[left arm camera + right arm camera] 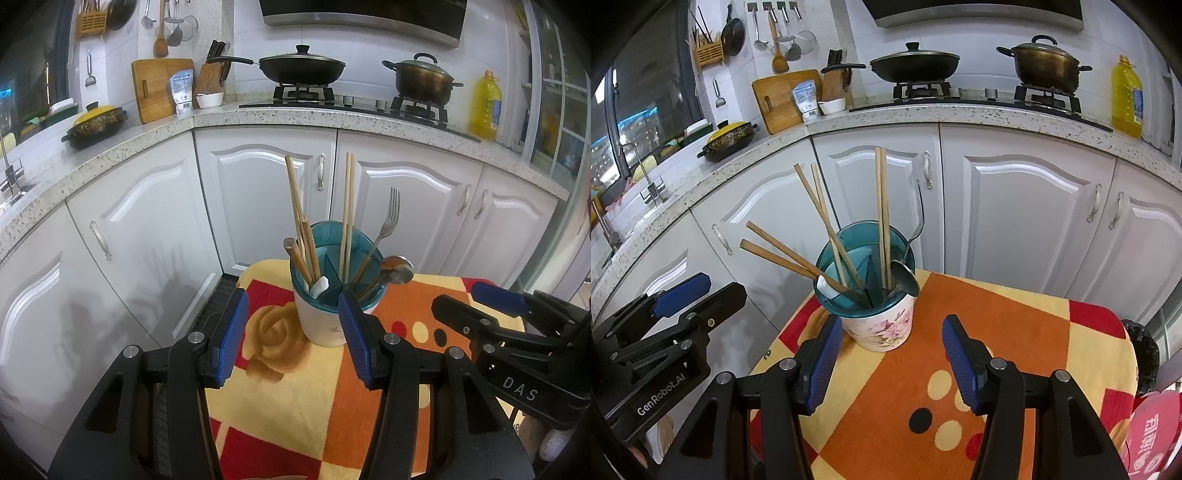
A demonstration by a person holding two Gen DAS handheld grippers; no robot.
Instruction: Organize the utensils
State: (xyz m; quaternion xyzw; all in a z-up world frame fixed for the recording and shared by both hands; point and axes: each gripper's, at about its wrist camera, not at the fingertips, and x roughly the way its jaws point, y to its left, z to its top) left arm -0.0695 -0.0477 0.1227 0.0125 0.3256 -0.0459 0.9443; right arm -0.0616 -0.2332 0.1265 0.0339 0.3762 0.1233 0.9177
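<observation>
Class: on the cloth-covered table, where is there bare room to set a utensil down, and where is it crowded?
Bare cloth lies between the utensil holder and the right gripper, and rightward to the table edge. Inside the holder it is crowded: chopsticks, fork, spoon.

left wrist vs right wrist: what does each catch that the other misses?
Left wrist only: the fork's tines seen flat on, and the plain white side of the holder.

Right wrist only: the pink flower print on the holder's wall, a red package at lower right, and a black bin bag past the table edge.

Both: the holder on the patterned cloth, chopsticks, spoon, the wok and pot on the stove, and the left gripper and right gripper, both open and empty.
</observation>
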